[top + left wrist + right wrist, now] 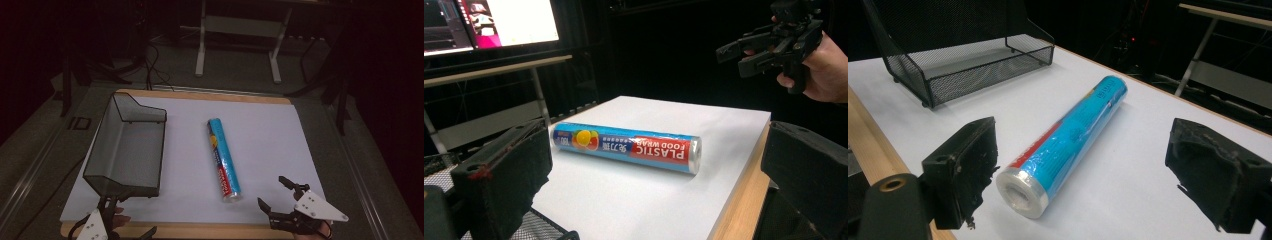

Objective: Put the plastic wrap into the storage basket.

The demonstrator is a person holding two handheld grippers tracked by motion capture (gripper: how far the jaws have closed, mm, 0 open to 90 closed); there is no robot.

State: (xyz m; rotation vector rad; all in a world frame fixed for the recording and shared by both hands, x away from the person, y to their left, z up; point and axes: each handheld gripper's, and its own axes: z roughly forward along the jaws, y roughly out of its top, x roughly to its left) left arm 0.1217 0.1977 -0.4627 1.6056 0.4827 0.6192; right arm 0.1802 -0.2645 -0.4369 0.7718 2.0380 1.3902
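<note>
We held both grippers, the left gripper (116, 220) and right gripper (278, 196), wide open by the roll (224, 159), probably ready to grab it.

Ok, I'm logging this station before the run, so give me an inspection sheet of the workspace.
Surface: white sheet on a wooden board.
Job's things: plastic food wrap roll lying flat mid-sheet; black mesh tray to its left, nothing in it.
Clutter: nothing seen.
Grippers: left gripper open near the tray's near end; right gripper open, near the roll's end.
Cables: some on the floor beyond the table.
Surroundings: dark room, a desk frame behind.
</note>
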